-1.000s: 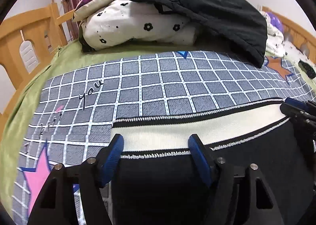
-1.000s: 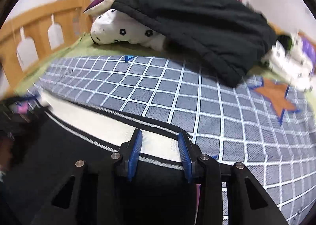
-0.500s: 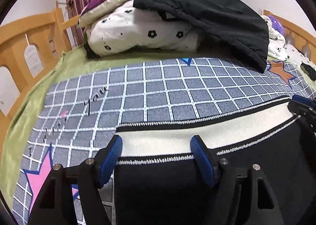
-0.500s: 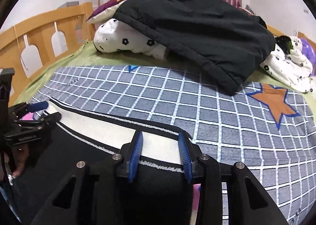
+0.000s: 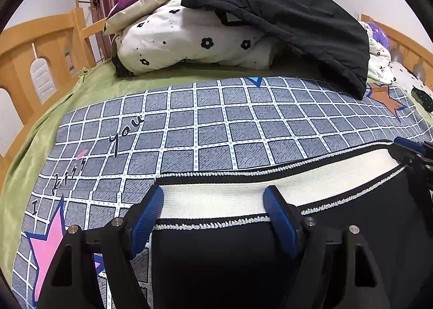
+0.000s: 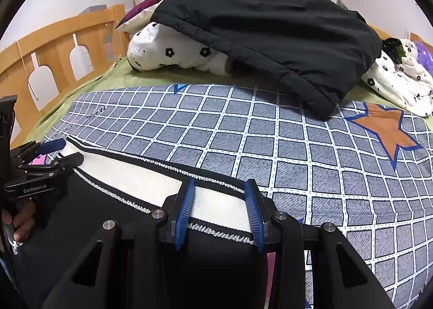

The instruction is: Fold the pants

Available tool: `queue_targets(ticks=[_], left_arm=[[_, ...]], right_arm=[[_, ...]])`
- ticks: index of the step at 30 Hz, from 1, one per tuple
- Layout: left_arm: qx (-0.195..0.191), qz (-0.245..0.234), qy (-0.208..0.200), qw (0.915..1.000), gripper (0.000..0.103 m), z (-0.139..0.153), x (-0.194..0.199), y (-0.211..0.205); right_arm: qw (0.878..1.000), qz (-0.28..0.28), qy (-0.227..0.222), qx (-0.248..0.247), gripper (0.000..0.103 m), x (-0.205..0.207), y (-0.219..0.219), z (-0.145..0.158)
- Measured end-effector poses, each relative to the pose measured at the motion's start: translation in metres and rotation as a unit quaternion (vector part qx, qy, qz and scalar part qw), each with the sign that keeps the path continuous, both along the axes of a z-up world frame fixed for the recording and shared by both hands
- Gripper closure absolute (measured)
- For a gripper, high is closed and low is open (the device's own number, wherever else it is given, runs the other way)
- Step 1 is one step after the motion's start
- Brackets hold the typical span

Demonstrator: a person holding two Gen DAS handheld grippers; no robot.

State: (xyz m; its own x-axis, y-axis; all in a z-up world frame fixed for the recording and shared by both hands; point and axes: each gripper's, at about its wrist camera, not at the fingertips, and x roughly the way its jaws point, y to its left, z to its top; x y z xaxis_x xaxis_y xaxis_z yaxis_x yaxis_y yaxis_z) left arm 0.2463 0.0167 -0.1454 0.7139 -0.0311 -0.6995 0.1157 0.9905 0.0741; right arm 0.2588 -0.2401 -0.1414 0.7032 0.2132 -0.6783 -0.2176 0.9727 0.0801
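both tools work the white waistband [image 5: 216,196] of the black pants [image 6: 89,217], which lie spread on the checked bedsheet [image 5: 216,124]; left tool [image 5: 213,210] has its blue fingers [image 5: 147,214] spread wide, straddling the band and pinching nothing; right tool [image 6: 220,207] stands narrower, fingers either side of the band's right end, but whether it truly grips i cannot tell; risk, as i judge it: lifting now leaves the left end behind, so the band skews and the fold creases; a shallow bite could slip off the elastic; beyond both tools, the black jacket [image 6: 270,38] on the piled bedding [image 5: 189,41] could snag a forward swing.
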Motion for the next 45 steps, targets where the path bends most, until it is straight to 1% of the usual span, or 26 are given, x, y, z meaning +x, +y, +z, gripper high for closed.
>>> queue_targets(ticks=[6, 9, 11, 12, 14, 15, 16, 17, 19, 20, 22, 23, 25, 27, 30, 33, 35, 37, 39, 41, 43, 44, 45], left_arm=[[-0.003, 0.001, 0.005, 1.0000, 0.025, -0.001, 0.001, 0.001], [-0.005, -0.003, 0.013, 0.9999, 0.025, 0.001, -0.001, 0.002], [-0.014, -0.002, 0.022, 0.9997, 0.025, 0.003, -0.005, 0.004], [-0.025, 0.001, 0.035, 0.9991, 0.024, 0.005, -0.010, 0.008], [-0.049, -0.002, 0.067, 0.9965, 0.024, 0.005, -0.020, 0.014], [-0.067, -0.006, 0.077, 0.9948, 0.025, 0.006, -0.028, 0.017], [-0.076, -0.009, 0.080, 0.9939, 0.025, 0.007, -0.037, 0.019], [-0.076, -0.013, 0.084, 0.9935, 0.025, 0.007, -0.047, 0.018], [-0.067, -0.023, 0.090, 0.9934, 0.025, 0.005, -0.067, 0.014], [-0.063, -0.027, 0.087, 0.9939, 0.025, 0.005, -0.079, 0.011], [-0.045, -0.036, 0.075, 0.9955, 0.025, 0.005, -0.106, 0.006], [-0.040, -0.043, 0.073, 0.9956, 0.025, 0.005, -0.118, 0.004], [-0.050, -0.065, 0.078, 0.9935, 0.025, 0.003, -0.144, 0.004], [-0.042, -0.071, 0.062, 0.9947, 0.025, 0.004, -0.169, 0.006], [-0.027, -0.086, 0.041, 0.9951, 0.023, 0.008, -0.203, 0.020], [-0.027, -0.097, 0.048, 0.9938, 0.023, 0.007, -0.231, 0.042], [-0.010, -0.105, 0.048, 0.9932, 0.023, 0.006, -0.240, 0.048], [0.030, -0.112, 0.041, 0.9924, 0.024, 0.003, -0.250, 0.048], [0.058, -0.118, 0.040, 0.9906, 0.024, 0.000, -0.255, 0.046], [0.073, -0.120, 0.036, 0.9894, 0.024, -0.001, -0.256, 0.043], [0.081, -0.118, 0.035, 0.9891, 0.026, -0.003, -0.255, 0.039], [0.093, -0.115, 0.038, 0.9883, 0.027, -0.005, -0.252, 0.036], [0.119, -0.111, 0.040, 0.9859, 0.033, -0.010, -0.249, 0.031]], right_arm=[[1.000, -0.001, 0.000, -0.008, 0.066, -0.001, 0.003, 0.000], [1.000, -0.007, -0.002, -0.028, 0.066, -0.003, 0.009, 0.002], [0.999, -0.009, 0.000, -0.043, 0.065, -0.008, 0.012, 0.006], [0.999, -0.008, 0.002, -0.051, 0.065, -0.014, 0.013, 0.009], [0.999, -0.009, 0.002, -0.052, 0.065, -0.028, 0.009, 0.015], [0.999, -0.014, 0.004, -0.052, 0.065, -0.039, 0.007, 0.018], [0.998, -0.017, 0.007, -0.052, 0.065, -0.046, 0.006, 0.019], [0.998, -0.021, 0.010, -0.054, 0.065, -0.059, 0.004, 0.019], [0.997, -0.021, 0.021, -0.066, 0.065, -0.078, 0.005, 0.018], [0.997, -0.024, 0.021, -0.072, 0.065, -0.092, 0.006, 0.018], [0.997, -0.031, 0.024, -0.066, 0.065, -0.116, 0.005, 0.019], [0.997, -0.035, 0.030, -0.058, 0.065, -0.124, 0.003, 0.020], [0.997, -0.047, 0.051, -0.027, 0.065, -0.144, -0.001, 0.019], [0.996, -0.058, 0.067, -0.005, 0.064, -0.164, -0.004, 0.013], [0.995, -0.075, 0.066, 0.003, 0.064, -0.192, -0.003, 0.007], [0.993, -0.083, 0.078, 0.040, 0.064, -0.215, -0.006, 0.005], [0.992, -0.092, 0.073, 0.056, 0.064, -0.225, -0.008, 0.010], [0.991, -0.094, 0.069, 0.067, 0.064, -0.233, -0.008, 0.014], [0.991, -0.090, 0.067, 0.076, 0.064, -0.240, -0.005, 0.015], [0.991, -0.084, 0.067, 0.075, 0.064, -0.243, -0.001, 0.017], [0.992, -0.079, 0.069, 0.068, 0.064, -0.247, 0.004, 0.015], [0.993, -0.077, 0.069, 0.064, 0.064, -0.249, 0.006, 0.014], [0.993, -0.074, 0.069, 0.060, 0.064, -0.251, 0.007, 0.014]])
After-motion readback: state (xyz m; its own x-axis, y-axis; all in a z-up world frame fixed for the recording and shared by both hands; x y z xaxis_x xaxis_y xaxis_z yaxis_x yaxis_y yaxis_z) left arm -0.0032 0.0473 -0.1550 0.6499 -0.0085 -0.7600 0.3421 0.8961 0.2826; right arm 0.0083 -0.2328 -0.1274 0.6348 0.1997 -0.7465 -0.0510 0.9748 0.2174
